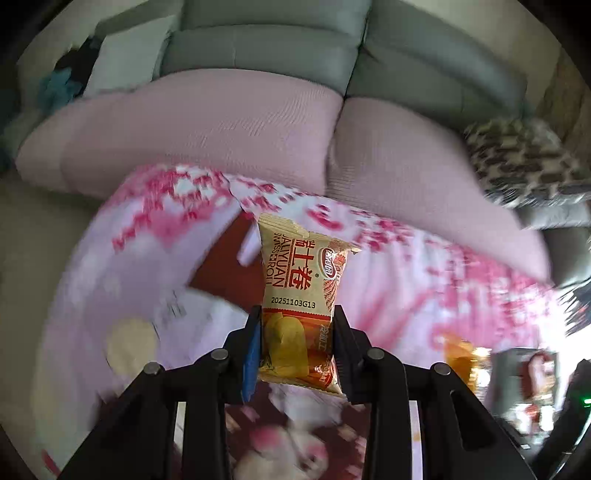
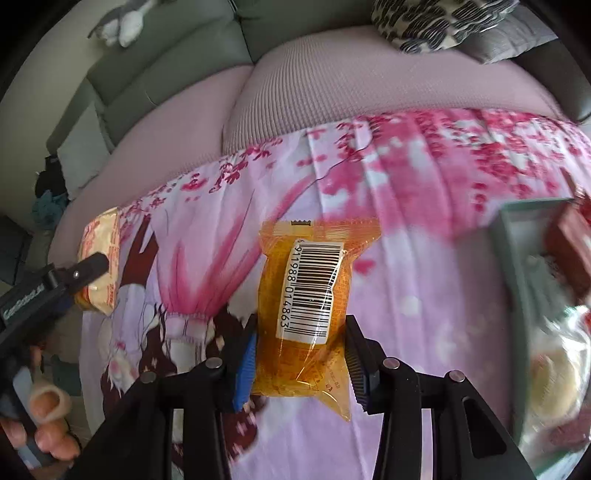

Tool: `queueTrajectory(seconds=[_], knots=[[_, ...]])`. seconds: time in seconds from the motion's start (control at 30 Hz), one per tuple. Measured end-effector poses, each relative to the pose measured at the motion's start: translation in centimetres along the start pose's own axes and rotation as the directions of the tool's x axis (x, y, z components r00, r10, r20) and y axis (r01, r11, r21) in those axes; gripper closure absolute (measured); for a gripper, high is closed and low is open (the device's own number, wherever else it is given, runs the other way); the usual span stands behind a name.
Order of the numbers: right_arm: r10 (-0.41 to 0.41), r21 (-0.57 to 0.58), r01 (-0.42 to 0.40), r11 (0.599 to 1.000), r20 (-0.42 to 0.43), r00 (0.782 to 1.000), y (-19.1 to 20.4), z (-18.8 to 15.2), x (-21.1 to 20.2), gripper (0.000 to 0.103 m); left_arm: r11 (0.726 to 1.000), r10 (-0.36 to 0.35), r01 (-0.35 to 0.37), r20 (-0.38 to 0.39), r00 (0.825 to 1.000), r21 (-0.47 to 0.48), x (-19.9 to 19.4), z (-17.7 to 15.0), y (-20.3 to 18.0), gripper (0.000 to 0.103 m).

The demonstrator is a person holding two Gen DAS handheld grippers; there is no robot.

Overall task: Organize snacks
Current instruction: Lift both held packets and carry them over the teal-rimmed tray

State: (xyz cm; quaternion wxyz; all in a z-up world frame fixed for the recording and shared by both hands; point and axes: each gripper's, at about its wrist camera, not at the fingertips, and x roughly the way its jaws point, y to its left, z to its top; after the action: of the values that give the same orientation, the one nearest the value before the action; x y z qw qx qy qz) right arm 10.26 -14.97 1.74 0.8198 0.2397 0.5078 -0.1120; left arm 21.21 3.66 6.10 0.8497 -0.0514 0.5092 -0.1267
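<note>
Orange snack packet (image 2: 301,314) clamped between right tool (image 2: 301,363) pads; cream packet (image 1: 301,306) likewise in left tool (image 1: 297,350).

grey sofa (image 2: 155,81) | pink seat cushions (image 1: 207,129) | patterned pillow (image 2: 439,18), blurred; daylight, probably

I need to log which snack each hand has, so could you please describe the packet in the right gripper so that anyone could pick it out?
Start at the pink blossom-print cloth spread before the sofa. Above it, the right gripper clamps a clear orange snack packet between its fingers. Its white barcode sticker sets it apart from the cream-and-red Swiss roll packet in the left gripper.
</note>
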Motion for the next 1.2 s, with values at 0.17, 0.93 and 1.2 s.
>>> queueTrajectory(seconds=[0.17, 0.93, 1.2], knots=[[0.024, 0.025, -0.026, 0.999, 0.065, 0.998, -2.4, -2.7, -3.7, 0.058, 0.994, -0.092, 0.093, 0.027, 0.995, -0.064, -3.0, -4.5, -1.5, 0.067], [-0.239, 0.315, 0.115, 0.942, 0.389, 0.889, -21.1, -4.4, -17.9, 0.057, 0.933, -0.291, 0.284, -0.001, 0.957, 0.222, -5.6, -13.6, -21.1, 0.067], [-0.286, 0.384, 0.126, 0.915, 0.394, 0.874, -26.0, -5.1, -19.5, 0.057, 0.913, -0.306, 0.302, -0.028, 0.952, 0.273, -5.4, -15.2, -24.7, 0.067]])
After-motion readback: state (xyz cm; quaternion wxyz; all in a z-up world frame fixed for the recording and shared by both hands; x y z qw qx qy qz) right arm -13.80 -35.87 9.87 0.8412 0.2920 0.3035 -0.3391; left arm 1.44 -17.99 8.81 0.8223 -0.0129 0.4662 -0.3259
